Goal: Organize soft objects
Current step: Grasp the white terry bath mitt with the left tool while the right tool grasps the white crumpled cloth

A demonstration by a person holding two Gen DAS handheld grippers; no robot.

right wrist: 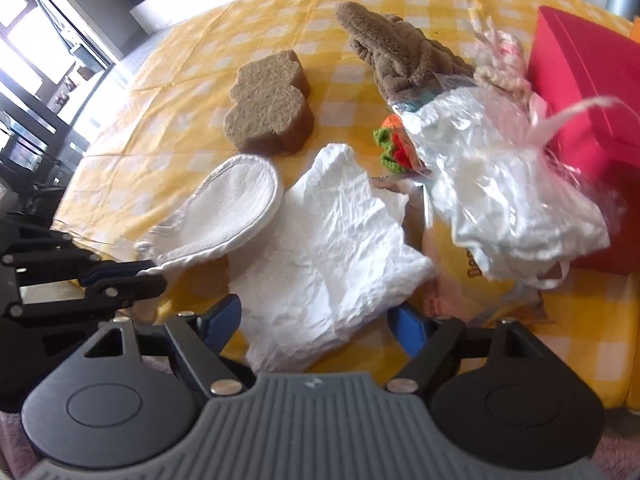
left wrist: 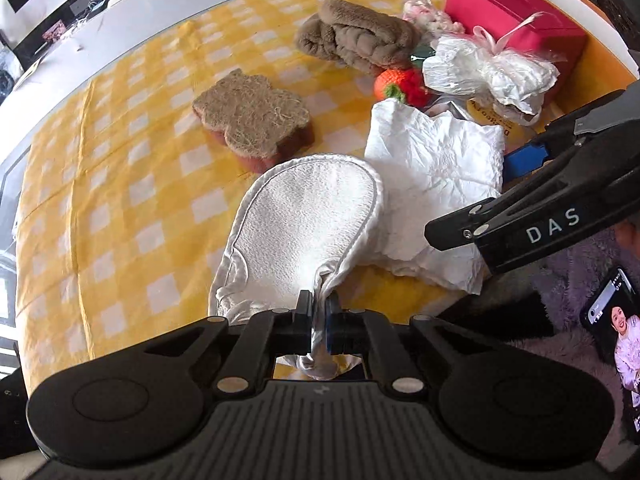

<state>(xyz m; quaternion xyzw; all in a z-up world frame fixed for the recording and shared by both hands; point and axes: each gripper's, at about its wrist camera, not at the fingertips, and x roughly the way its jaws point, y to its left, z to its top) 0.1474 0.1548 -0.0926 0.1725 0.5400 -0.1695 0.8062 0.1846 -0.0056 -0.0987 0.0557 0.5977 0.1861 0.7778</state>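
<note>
My left gripper [left wrist: 319, 312] is shut on the cuff of a white bath mitt [left wrist: 308, 216], which lies flat on the yellow checked cloth; the mitt also shows in the right wrist view [right wrist: 228, 208]. My right gripper [right wrist: 316, 320] is open, its blue-padded fingers either side of a crumpled white tissue [right wrist: 340, 248], also seen in the left wrist view [left wrist: 436, 176]. Farther off lie a brown bear-shaped sponge [left wrist: 252, 118], a brown plush towel [left wrist: 356, 36], a crocheted strawberry [left wrist: 400, 84] and a bag of white cloth [right wrist: 508, 200].
A red box [left wrist: 516, 20] stands at the back right inside an orange-lined tray [left wrist: 600, 60]. A yellow packet [right wrist: 460, 256] lies under the bag. A phone [left wrist: 616, 320] rests on purple fabric at the right. The table's front edge is close below both grippers.
</note>
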